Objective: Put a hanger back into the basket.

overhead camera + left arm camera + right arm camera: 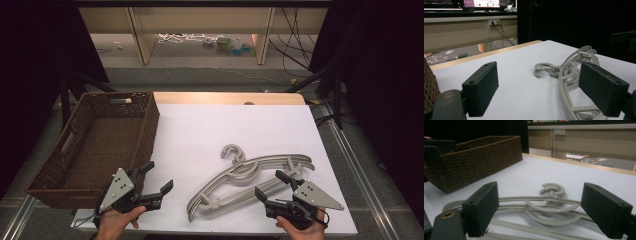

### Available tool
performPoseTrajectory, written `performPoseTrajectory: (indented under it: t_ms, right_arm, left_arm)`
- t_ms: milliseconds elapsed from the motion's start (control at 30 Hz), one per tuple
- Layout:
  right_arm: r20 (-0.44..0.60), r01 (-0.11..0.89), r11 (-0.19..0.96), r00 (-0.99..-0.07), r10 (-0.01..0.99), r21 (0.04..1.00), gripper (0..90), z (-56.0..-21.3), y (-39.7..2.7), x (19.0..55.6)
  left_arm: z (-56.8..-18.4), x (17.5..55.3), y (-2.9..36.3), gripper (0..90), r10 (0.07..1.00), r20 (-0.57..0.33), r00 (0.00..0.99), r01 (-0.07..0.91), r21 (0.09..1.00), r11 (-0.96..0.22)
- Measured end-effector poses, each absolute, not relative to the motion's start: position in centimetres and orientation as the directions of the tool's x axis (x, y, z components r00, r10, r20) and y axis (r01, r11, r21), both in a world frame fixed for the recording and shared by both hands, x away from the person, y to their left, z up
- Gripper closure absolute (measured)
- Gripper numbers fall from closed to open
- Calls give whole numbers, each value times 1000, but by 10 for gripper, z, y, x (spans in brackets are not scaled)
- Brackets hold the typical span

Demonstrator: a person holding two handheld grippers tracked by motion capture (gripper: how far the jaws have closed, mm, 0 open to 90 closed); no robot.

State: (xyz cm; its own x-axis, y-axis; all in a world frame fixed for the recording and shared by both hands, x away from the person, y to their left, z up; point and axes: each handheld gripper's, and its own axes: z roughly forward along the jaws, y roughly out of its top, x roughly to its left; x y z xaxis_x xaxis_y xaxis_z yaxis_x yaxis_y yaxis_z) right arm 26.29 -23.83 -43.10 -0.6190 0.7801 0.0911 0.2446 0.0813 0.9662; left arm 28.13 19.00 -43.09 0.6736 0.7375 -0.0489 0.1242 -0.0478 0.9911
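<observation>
A stack of grey plastic hangers lies on the white table top, hooks pointing away from me. In the left gripper view the hangers lie ahead and to the right; in the right gripper view the hangers lie just beyond the jaws. My left gripper hovers open near the table's front left, beside the basket, with nothing between its jaws. My right gripper is open at the front right, jaws close to the hangers' lower bars without touching them.
A brown wicker basket stands at the left side of the table, seemingly with nothing in it; in the right gripper view the basket is far left. Beyond the table's far edge are wooden shelf legs and cables on the floor.
</observation>
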Motion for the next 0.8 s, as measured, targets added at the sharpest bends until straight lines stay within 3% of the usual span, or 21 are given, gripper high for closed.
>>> performPoseTrajectory:
  t_ms: [200,633,800]
  right_arm:
    - [45,190,91,-613,789,978,159,-432,-240,267]
    - [23,198,126,-616,787,972,174,-424,-244,273]
    - [-49,216,255,-664,746,943,233,-407,-248,290]
  left_arm:
    - [-431,281,189,159,735,-50,676,125,991,-48]
    - [-432,282,189,159,737,-48,674,126,991,-51]
    - [-433,283,188,159,736,-52,675,123,991,-44]
